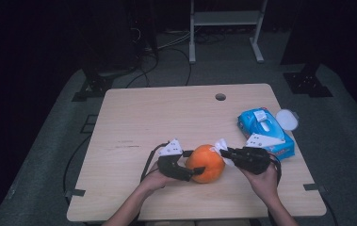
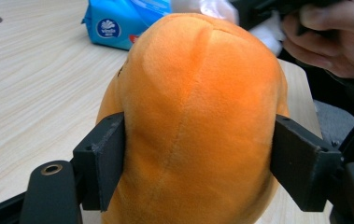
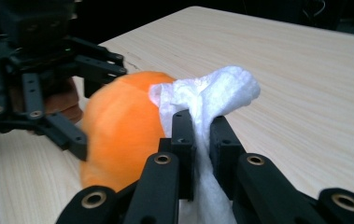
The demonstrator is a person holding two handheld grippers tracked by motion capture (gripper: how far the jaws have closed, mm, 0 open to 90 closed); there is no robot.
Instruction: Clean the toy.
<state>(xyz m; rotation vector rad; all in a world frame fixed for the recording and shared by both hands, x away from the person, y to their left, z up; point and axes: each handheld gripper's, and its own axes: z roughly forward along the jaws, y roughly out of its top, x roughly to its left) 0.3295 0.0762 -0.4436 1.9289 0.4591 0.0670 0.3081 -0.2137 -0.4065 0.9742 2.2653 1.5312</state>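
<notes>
Two tools work together: left tool clamps the orange plush steady, so the right tool, pinching the white tissue, should wipe lightly.

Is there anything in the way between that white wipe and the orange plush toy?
Nothing visible. The right gripper pinches the wipe, and its bunched end already lies against the toy, which the left gripper clamps from both sides. The wipes pack sits off to the side.
</notes>
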